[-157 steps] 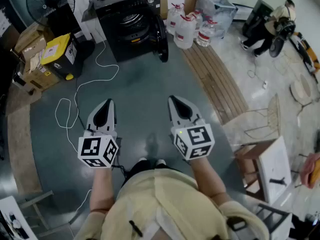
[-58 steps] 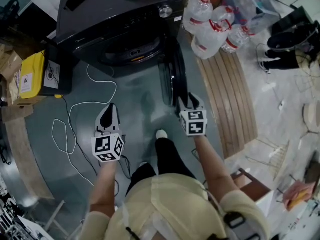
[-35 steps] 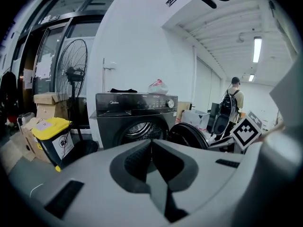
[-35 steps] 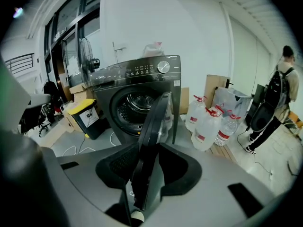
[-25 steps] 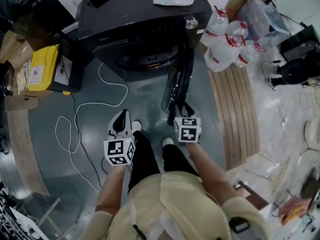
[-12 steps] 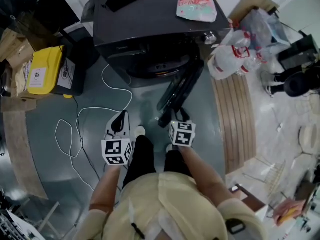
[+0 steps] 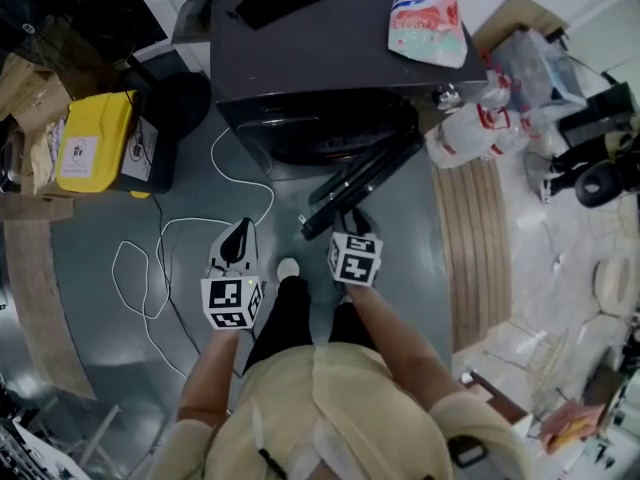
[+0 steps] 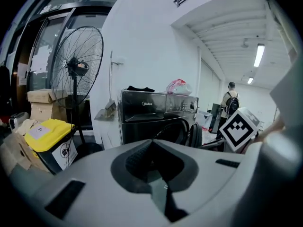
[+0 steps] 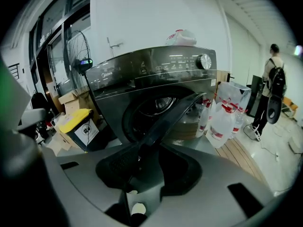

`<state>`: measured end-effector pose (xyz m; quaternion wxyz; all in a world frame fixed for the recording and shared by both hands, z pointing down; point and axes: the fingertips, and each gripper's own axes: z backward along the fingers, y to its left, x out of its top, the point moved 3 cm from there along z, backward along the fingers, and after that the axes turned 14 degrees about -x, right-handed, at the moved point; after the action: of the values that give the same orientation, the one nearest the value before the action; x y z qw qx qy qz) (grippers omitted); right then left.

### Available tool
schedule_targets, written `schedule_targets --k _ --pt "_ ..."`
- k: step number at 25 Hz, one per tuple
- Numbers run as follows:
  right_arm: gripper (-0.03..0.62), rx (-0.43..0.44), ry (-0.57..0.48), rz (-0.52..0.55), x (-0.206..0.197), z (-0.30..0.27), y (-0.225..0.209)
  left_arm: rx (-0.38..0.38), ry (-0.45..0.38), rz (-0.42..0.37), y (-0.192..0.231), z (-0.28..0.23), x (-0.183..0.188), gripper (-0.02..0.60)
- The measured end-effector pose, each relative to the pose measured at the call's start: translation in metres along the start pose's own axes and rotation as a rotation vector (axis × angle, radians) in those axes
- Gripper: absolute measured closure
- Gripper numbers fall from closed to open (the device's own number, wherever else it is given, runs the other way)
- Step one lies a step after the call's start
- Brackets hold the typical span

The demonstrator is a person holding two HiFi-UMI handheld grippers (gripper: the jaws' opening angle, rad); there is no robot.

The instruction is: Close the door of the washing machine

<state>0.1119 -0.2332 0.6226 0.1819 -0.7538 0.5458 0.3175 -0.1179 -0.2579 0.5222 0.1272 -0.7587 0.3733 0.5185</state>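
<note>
The black washing machine (image 7: 330,58) stands at the top of the head view, its drum opening facing me. Its round door (image 7: 375,173) hangs partly open, slanting from the hinge on the right down to the left. My right gripper (image 7: 345,218) is at the door's free end. In the right gripper view the door's rim (image 9: 175,115) runs in between the jaws of my right gripper (image 9: 137,174), which close on it. My left gripper (image 7: 238,236) hovers over the floor left of the door, shut and holding nothing. From the left gripper view the machine (image 8: 151,110) is straight ahead.
A yellow-lidded bin (image 7: 90,138) and cardboard boxes stand left of the machine. A white cable (image 7: 160,258) loops over the floor. Water bottles (image 7: 475,128) and wooden slats (image 7: 475,248) lie to the right. A pink bag (image 7: 428,18) rests on the machine. A person with a backpack (image 9: 272,89) stands far right.
The door has swung from pointing straight out toward the machine's front. My right gripper has moved left with its free end. Both grippers have moved nearer the machine.
</note>
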Motion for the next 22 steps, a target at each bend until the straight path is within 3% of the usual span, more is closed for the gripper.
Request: schedule_targets --k 11,22 --pt "0.462 -0.047 -0.015 -0.047 0.032 -0.023 0.041 0.021 0.015 -0.005 0.051 0.01 -0.003 0.594" --pt "0.463 -0.098 -0.024 -0.083 0.057 -0.043 0.062 0.019 0.026 -0.006 0.077 0.001 -0.005 0.594"
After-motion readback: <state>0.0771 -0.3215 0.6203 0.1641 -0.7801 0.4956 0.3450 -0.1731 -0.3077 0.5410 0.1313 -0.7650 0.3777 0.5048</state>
